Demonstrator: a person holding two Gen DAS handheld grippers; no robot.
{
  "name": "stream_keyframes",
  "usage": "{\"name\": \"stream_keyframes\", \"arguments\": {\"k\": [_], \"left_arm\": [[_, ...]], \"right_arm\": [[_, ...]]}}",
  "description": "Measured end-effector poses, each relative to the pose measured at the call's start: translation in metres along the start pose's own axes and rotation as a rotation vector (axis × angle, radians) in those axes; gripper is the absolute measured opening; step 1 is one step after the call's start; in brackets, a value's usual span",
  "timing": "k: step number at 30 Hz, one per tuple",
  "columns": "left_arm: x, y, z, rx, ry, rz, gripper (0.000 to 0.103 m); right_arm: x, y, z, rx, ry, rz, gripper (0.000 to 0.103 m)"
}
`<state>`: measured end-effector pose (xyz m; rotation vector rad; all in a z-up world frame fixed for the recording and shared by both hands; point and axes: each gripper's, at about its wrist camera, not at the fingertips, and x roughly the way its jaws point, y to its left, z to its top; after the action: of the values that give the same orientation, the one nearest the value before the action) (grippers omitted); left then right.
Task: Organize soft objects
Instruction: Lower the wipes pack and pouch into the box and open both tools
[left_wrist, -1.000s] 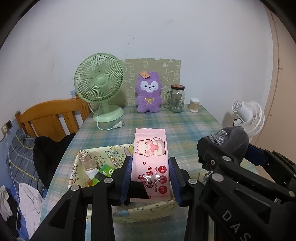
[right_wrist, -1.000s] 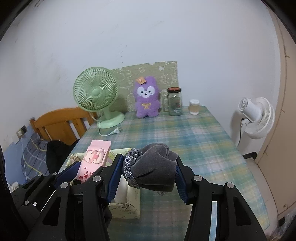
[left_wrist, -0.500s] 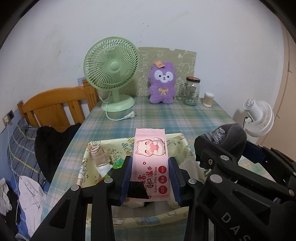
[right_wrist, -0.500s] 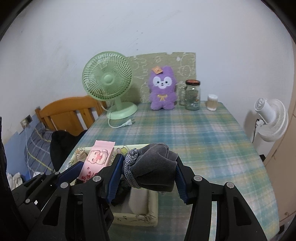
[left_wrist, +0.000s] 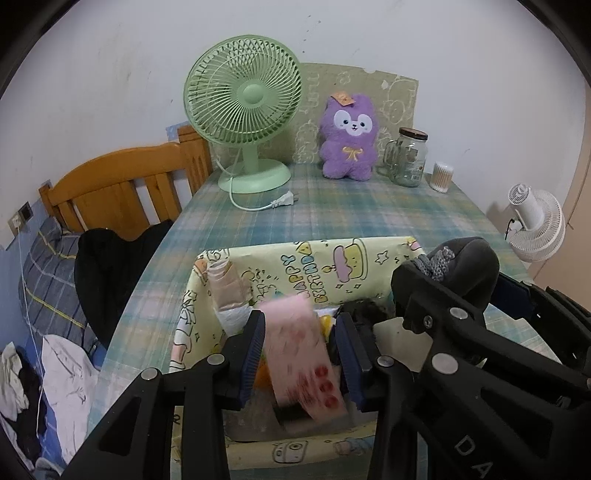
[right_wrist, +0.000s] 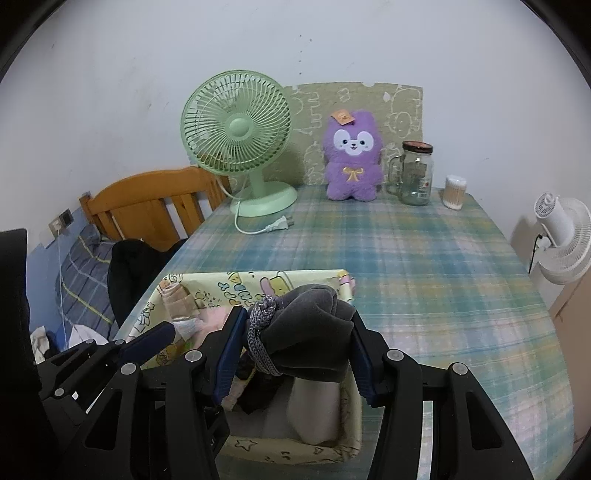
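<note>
A yellow cartoon-print fabric basket (left_wrist: 295, 258) stands on the plaid table, also in the right wrist view (right_wrist: 236, 280). My left gripper (left_wrist: 301, 343) is open above it; the pink wet-wipes pack (left_wrist: 303, 354) is blurred, tilted, loose between the fingers, dropping into the basket. My right gripper (right_wrist: 295, 339) is shut on a rolled grey sock bundle (right_wrist: 306, 332) over the basket's right part; the bundle also shows in the left wrist view (left_wrist: 465, 266). Several items lie in the basket.
At the table's back stand a green desk fan (left_wrist: 243, 110) with loose plug cord (left_wrist: 280, 201), a purple plush toy (left_wrist: 349, 136), a glass jar (left_wrist: 408, 157) and a cotton-swab tub (left_wrist: 442, 177). A wooden chair (left_wrist: 122, 188) with dark clothes is left; a white fan (left_wrist: 535, 225) is right.
Both grippers moved forward and down over the basket. The left jaws opened and the pink wipes pack slipped free, tilting down into the basket. The right still holds the sock bundle.
</note>
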<state>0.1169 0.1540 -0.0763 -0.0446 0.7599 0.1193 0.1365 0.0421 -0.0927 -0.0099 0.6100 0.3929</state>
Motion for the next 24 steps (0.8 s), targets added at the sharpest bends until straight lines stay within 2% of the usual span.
{"name": "stream_keyframes", "arguments": {"k": [1, 3, 17, 19, 21, 24], "left_arm": [[0.001, 0.002, 0.0, -0.002, 0.001, -0.002, 0.046], [0.0, 0.006, -0.002, -0.007, 0.0, 0.001, 0.067], [-0.006, 0.023, -0.01, -0.01, 0.021, 0.035, 0.078], [-0.007, 0.024, -0.012, -0.005, 0.02, 0.03, 0.078], [-0.009, 0.023, -0.013, 0.001, 0.017, 0.03, 0.082], [-0.009, 0.02, -0.015, 0.008, 0.02, 0.021, 0.084]], "right_arm": [[0.001, 0.001, 0.0, -0.001, 0.0, 0.003, 0.056], [0.002, 0.004, 0.0, -0.004, 0.001, 0.012, 0.055], [0.014, 0.022, -0.008, 0.001, 0.036, 0.142, 0.057], [0.014, 0.024, -0.009, -0.002, 0.04, 0.138, 0.063], [0.016, 0.023, -0.011, 0.013, 0.054, 0.118, 0.083], [0.016, 0.023, -0.013, 0.016, 0.058, 0.09, 0.088]]}}
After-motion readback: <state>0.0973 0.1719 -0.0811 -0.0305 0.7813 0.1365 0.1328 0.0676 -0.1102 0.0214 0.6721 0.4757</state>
